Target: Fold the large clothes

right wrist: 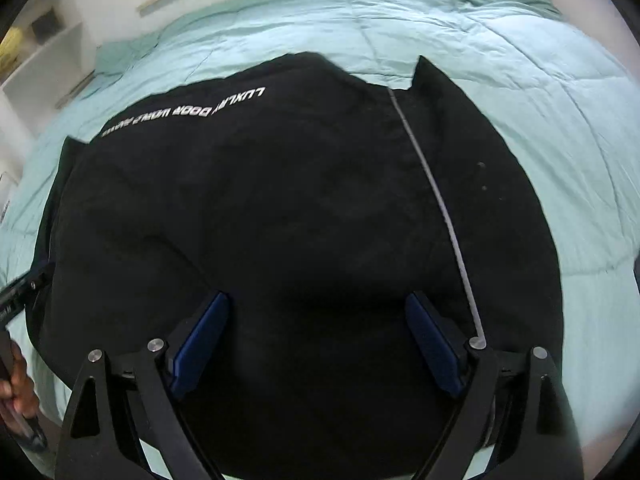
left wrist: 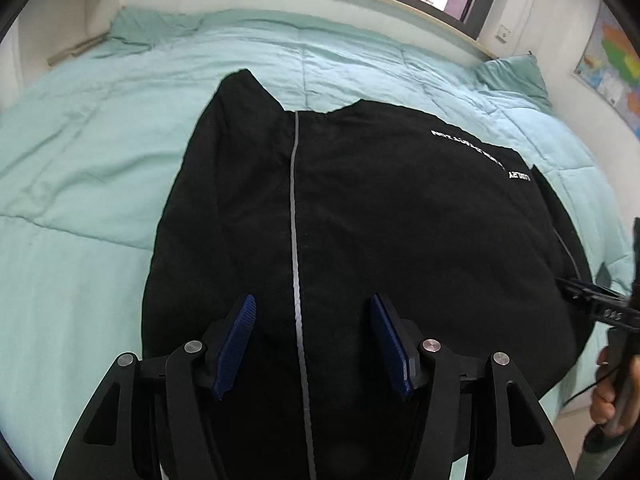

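Note:
A large black garment [left wrist: 380, 220] with a grey stripe and white lettering lies spread on the light green bed; it also fills the right wrist view [right wrist: 280, 208]. My left gripper [left wrist: 312, 312] is open, its blue pads above the garment's near part, astride the grey stripe [left wrist: 295, 240]. My right gripper [right wrist: 316, 312] is open and empty above the garment's near part, left of the grey stripe [right wrist: 440, 200]. The right gripper's tip shows at the right edge of the left wrist view [left wrist: 600, 304]; the left one at the left edge of the right wrist view [right wrist: 20, 288].
The light green quilt [left wrist: 100, 160] covers the bed around the garment. A pillow [left wrist: 516, 76] lies at the far right corner. A window and sill run behind the bed. White shelves [right wrist: 36, 52] stand at the left. A map [left wrist: 616, 68] hangs on the right wall.

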`<action>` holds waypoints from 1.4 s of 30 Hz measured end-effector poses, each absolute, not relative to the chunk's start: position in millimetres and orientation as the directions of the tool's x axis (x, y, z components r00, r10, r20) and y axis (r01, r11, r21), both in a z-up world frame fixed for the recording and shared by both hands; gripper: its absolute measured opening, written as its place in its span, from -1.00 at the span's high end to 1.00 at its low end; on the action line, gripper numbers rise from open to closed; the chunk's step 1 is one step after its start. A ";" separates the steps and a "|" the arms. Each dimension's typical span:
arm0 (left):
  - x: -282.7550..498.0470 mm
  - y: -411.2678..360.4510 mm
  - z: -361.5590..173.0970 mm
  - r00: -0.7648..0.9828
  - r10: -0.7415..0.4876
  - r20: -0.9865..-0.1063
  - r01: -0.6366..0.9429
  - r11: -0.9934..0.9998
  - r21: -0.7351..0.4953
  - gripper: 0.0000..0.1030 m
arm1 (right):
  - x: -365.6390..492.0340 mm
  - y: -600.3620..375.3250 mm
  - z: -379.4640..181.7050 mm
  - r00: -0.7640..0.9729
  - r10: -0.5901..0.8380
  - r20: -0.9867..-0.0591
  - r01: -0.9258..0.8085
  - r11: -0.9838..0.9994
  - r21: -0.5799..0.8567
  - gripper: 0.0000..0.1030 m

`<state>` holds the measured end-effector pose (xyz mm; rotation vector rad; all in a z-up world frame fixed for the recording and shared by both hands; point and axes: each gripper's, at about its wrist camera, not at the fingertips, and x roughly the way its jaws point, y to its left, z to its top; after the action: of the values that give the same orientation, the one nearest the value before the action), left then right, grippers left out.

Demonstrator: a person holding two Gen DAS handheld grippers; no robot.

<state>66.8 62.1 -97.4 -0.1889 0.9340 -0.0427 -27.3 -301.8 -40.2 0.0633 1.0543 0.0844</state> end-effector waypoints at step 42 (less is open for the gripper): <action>-21.1 -15.2 22.8 0.757 0.045 -0.652 -0.085 0.996 -0.030 -0.39 | -122.6 -231.6 66.3 0.726 0.051 -0.686 -0.041 0.999 0.031 -0.91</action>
<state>-21.1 -15.2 22.8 -0.0594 0.7083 0.0711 -122.6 -231.6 66.3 0.0138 0.7568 0.0506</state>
